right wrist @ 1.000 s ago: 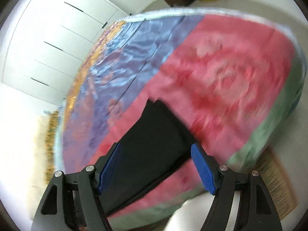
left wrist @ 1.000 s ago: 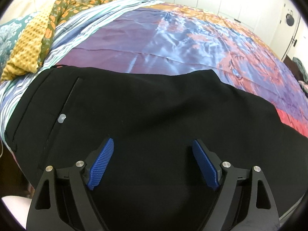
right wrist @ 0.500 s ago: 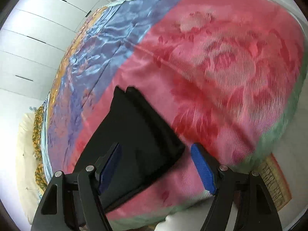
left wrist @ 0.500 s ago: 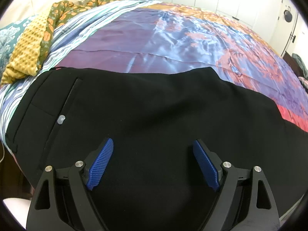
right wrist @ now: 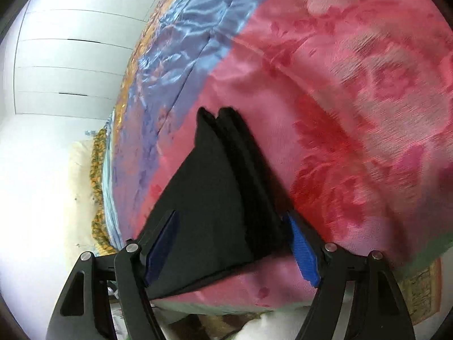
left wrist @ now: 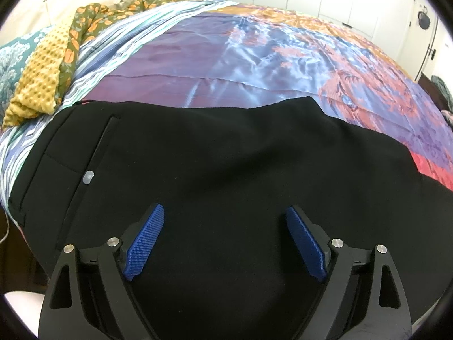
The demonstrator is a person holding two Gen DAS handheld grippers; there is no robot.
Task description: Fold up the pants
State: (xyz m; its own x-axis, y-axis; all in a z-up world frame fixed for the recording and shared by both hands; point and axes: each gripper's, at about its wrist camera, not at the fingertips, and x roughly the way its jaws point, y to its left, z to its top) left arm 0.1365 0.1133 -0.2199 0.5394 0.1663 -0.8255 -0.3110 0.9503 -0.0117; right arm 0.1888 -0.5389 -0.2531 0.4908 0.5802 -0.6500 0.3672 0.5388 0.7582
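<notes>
Your black fabric pants lie flat across the near edge of the bed, on its shiny satin bedspread of purple, blue, orange and pink-red panels. In the left wrist view the waist end is toward the left, with a slit pocket and a small pale round button showing, and the cloth fills most of the lower picture. Your left gripper hangs over the seat of the pants with its blue ribbed fingers wide apart; their jaws have just been opening a little, and whether the tips touch the cloth beneath them you cannot tell. In the right wrist view the leg ends lie stacked on the pink-red panel near the bed's edge, their hems pointing away from you. Your right gripper has its fingers spread to either side of the leg ends, the cloth lying between them without being pinched. A mustard-yellow knobbly cloth and a green fabric with orange leaves lie bunched at the far left of the bed. White cupboard doors stand beyond the bed.
</notes>
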